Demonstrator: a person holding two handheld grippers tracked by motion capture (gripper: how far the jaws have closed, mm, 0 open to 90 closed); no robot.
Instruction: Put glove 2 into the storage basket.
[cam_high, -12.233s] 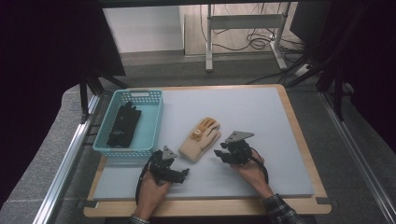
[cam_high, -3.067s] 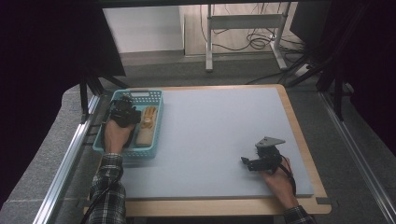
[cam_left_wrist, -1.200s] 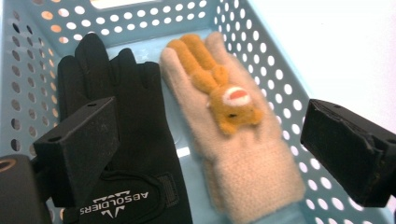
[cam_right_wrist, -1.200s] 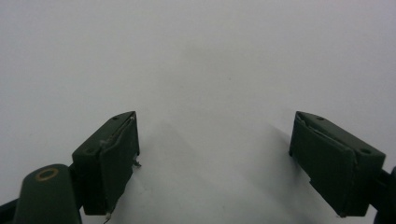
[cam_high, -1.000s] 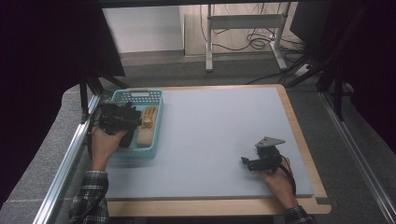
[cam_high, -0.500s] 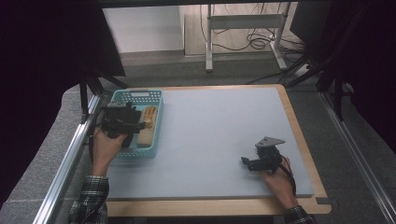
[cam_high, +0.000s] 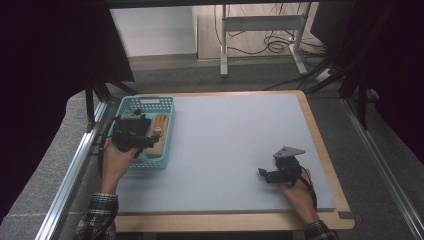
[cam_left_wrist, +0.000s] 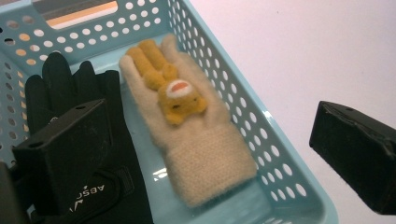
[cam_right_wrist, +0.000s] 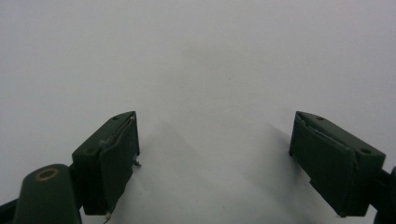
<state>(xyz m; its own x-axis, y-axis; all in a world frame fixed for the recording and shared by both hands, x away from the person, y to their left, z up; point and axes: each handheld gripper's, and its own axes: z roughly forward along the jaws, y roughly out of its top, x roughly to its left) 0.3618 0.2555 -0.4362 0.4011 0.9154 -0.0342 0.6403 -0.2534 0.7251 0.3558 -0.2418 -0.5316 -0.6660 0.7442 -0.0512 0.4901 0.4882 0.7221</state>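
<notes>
Gloves lay side by side in the blue basket (cam_left_wrist: 280, 154) at the left of the tabletop (cam_high: 235, 145): a cream glove (cam_left_wrist: 187, 135) with a little yellow bear on it, and a black glove (cam_left_wrist: 60, 98) touching it. The left gripper (cam_left_wrist: 205, 154) hung just over the basket with its fingers (cam_left_wrist: 65, 149) spread wide apart and nothing between them. The right gripper (cam_high: 265, 175) sat low on the bare tabletop, well apart from the basket, fingers (cam_right_wrist: 107, 158) also wide apart and holding nothing.

Bright even table light, dark surroundings, soft shadows
</notes>
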